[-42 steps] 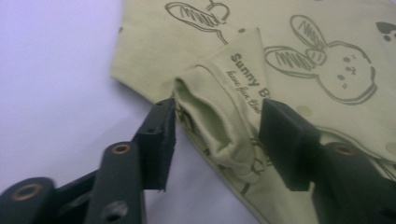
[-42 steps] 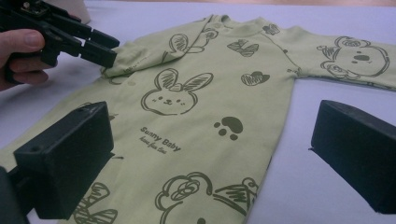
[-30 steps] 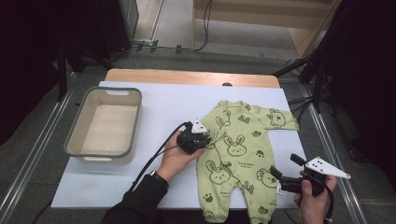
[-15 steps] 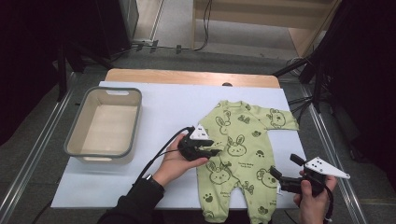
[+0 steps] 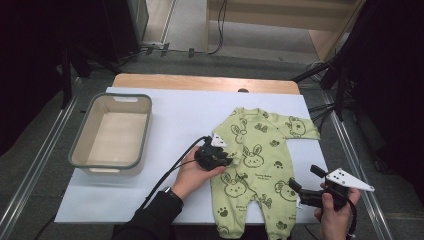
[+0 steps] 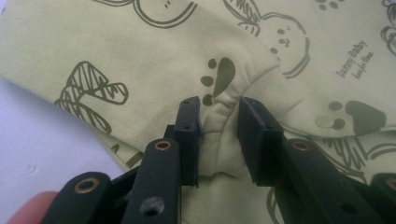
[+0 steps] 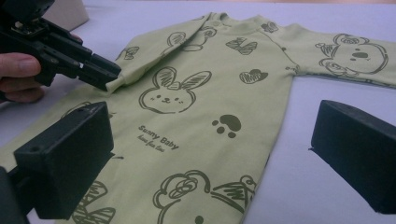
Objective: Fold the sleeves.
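Romper [image 5: 255, 170], green, bunny print: we find it flat on the table [image 5: 165, 120]. Right gripper [image 5: 306, 186] nearest, spread, empty; left gripper [image 6: 218, 122] has just been closing, pinching the folded sleeve. Soft, light, limp; we'd grip hems. Basin [image 5: 112, 133] beyond.

Pale green romper [image 5: 255, 165] with dark bunny and paw prints.

The high view looked forward and down from above the person's side onto the whole table [image 5: 150, 210]. The left gripper view sat very close over the green baby suit [image 6: 140, 56], looking along its own jaws. The right gripper view looked low across the table from farther back. All three shared that suit.
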Tool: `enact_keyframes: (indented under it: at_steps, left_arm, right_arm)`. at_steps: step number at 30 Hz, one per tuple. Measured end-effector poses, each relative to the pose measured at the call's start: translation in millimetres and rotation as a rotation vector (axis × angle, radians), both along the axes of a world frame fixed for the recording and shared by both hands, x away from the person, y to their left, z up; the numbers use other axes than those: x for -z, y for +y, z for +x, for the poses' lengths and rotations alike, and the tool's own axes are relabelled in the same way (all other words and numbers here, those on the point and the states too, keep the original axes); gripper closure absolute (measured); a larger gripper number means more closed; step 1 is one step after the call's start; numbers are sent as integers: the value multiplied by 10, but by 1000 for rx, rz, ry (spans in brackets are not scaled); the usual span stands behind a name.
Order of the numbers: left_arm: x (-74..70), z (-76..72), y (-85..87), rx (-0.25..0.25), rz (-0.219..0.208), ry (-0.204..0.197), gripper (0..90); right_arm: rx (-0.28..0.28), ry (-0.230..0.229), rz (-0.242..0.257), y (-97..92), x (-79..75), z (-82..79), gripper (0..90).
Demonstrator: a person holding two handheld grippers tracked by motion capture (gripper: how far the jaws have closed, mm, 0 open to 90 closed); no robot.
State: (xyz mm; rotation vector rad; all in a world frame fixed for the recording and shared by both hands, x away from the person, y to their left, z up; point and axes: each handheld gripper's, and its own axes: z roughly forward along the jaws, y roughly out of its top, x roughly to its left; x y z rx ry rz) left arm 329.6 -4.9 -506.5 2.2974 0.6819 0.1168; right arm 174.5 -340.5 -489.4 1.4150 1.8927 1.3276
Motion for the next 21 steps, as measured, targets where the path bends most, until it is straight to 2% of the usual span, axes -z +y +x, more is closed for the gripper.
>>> enact_keyframes:
  at_steps: [2, 5, 8, 12, 13, 14, 16, 18, 21]
  left_arm:
    - [-16, -8, -20, 7, 22, -12, 744]
    - [-53, -7, -15, 20, 41, -9, 830]
    - [-90, -10, 17, 11, 40, -19, 867]
    - [-146, 7, 81, 37, 10, 4, 860]
    - [-160, 16, 97, 48, 3, 9, 839]
    - [-177, 24, 114, 57, -13, 11, 781]
    - [-223, 47, 146, 43, -37, 3, 615]
    - [-273, 103, 184, 7, -76, -6, 478]
    - [-344, 224, 225, -44, -137, 9, 339]
  right_arm:
    - [0, 1, -1, 2, 3, 3, 0]
    - [-4, 2, -2, 21, 1, 3, 0]
    - [-4, 2, -1, 21, -1, -1, 0]
    - [0, 1, 3, -2, 5, -1, 0]
    - [0, 0, 3, -4, 8, 1, 0]
    - [0, 2, 5, -2, 8, 1, 0]
    - [0, 3, 4, 0, 9, 3, 0]
    - [-3, 3, 1, 8, 9, 5, 0]
    - [-4, 3, 4, 19, 9, 9, 0]
